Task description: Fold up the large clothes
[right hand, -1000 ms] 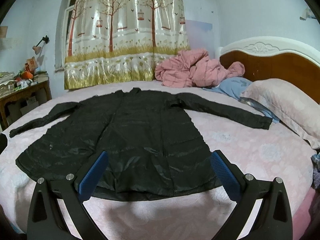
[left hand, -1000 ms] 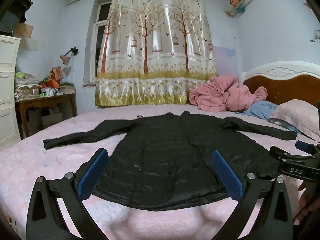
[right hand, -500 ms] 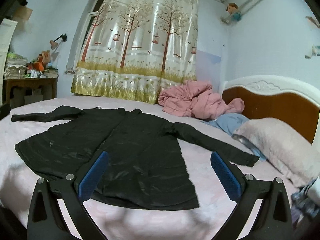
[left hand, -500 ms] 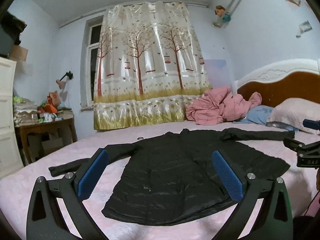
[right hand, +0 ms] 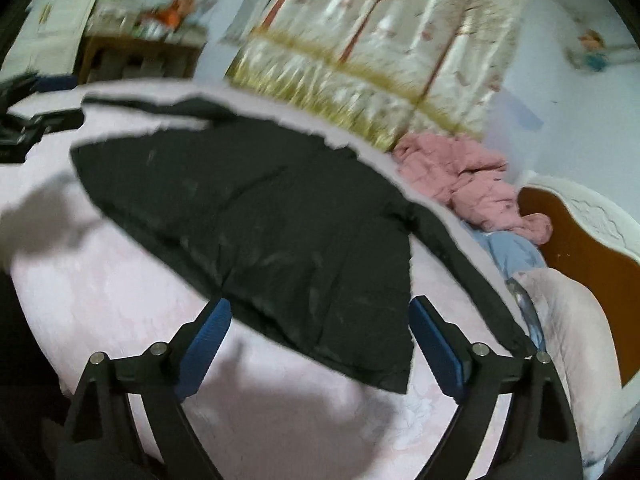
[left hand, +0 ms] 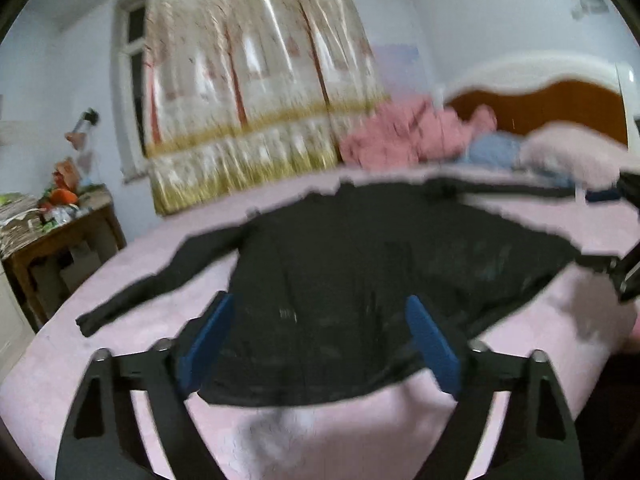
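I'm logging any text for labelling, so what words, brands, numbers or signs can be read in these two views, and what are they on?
None can be read; both views are motion-blurred.
Black coat: no label or print visible.
Curtain: only tree and birdcage patterns, no lettering.
Clutter on the wooden side table: too blurred to show any text.
Other tool's body at the right edge of the left wrist view: any marking is too blurred to read.

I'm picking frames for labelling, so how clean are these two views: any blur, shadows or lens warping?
Left wrist view: motion-smeared throughout, the curtain streaked, the black coat ragged-edged. Right wrist view: also blurred and strongly tilted, soft grey shadows on the pink bedspread. Both: fisheye bending and dark corners.
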`<state>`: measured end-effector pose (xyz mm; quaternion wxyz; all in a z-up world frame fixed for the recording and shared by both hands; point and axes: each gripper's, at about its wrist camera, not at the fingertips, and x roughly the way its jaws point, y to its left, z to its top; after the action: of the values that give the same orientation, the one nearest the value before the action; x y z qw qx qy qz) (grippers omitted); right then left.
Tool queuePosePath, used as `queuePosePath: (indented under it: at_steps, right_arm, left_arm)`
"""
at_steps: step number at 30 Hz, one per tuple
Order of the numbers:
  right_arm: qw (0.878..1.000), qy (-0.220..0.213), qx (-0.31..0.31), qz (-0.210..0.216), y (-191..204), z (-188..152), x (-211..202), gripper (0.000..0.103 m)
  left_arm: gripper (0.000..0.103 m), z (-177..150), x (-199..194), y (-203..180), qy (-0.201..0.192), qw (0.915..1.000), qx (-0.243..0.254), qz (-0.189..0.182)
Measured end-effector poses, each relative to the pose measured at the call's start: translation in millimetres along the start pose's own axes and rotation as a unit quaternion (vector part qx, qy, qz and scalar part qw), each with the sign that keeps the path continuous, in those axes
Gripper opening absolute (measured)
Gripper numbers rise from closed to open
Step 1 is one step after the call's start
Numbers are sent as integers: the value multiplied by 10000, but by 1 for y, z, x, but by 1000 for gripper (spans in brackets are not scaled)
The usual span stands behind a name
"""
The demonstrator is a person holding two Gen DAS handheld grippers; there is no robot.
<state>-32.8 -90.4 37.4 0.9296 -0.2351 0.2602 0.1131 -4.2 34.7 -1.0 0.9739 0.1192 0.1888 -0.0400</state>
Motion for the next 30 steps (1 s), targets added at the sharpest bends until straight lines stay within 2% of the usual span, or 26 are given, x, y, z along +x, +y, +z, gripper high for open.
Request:
queuePosePath:
  at_steps: [2, 4, 8, 10, 12, 13, 16, 17, 19, 20, 21, 22, 24, 26, 27, 30]
  right_arm:
    - [9992, 289, -13, 277, 3, -6, 17, 83]
    - [9972, 561, 9, 486, 5, -11, 33, 83]
    - [9922, 1021, 105, 711, 1, -25, 58, 83]
    - [9906, 1198, 164, 636, 0, -28, 69, 83]
    - [9896, 1278, 320, 569, -4, -28, 79, 83]
    - [9899, 1299, 342, 457, -7, -28, 82, 83]
    - [9915, 1261, 171, -287, -10, -26, 97, 83]
    - [9909, 1224, 152, -542, -12, -27, 102, 83]
    - [9908, 1151, 240, -677, -18, -27, 104, 75]
    - [9909, 1089, 299, -732, -22, -28, 103, 52]
    - [9904, 1043, 374, -824, -25, -31, 101, 17]
    - [9896, 1036, 418, -908, -30, -32, 102, 5]
    - [9911, 823, 604, -851, -38, -37, 92, 4]
    - [9902, 683, 683, -1007, -41, -39, 77, 4]
    - [9900, 577, 746, -1049, -43, -41, 63, 4]
    - [9898, 429, 921, -998, -47, -44, 34, 4]
  left_arm:
    - [73, -9, 14, -10, 297, 9990, 343, -37]
    - [73, -20, 28, -18, 687, 9956, 615, -166]
    - [73, -43, 59, -25, 1640, 9814, 985, -144]
    - [74, -50, 66, -22, 1819, 9789, 917, -181]
    - [84, -47, 71, -19, 1890, 9783, 824, -205]
    - [86, -46, 74, -19, 1890, 9780, 873, -97]
    - [88, -46, 89, -13, 1848, 9780, 878, 400]
    - [85, -48, 93, -6, 1850, 9786, 724, 525]
    - [57, -47, 95, 5, 1769, 9802, 510, 734]
    - [25, -46, 94, 11, 1724, 9804, 498, 815]
    - [6, -47, 92, 14, 1680, 9802, 533, 905]
    - [6, -48, 89, 17, 1628, 9808, 560, 914]
    - [4, -46, 74, 18, 1481, 9831, 617, 885]
    - [4, -44, 52, 9, 1266, 9824, 955, 983]
    - [4, -42, 38, 7, 1155, 9832, 949, 1051]
    - [4, -28, 14, 19, 1161, 9886, 455, 843]
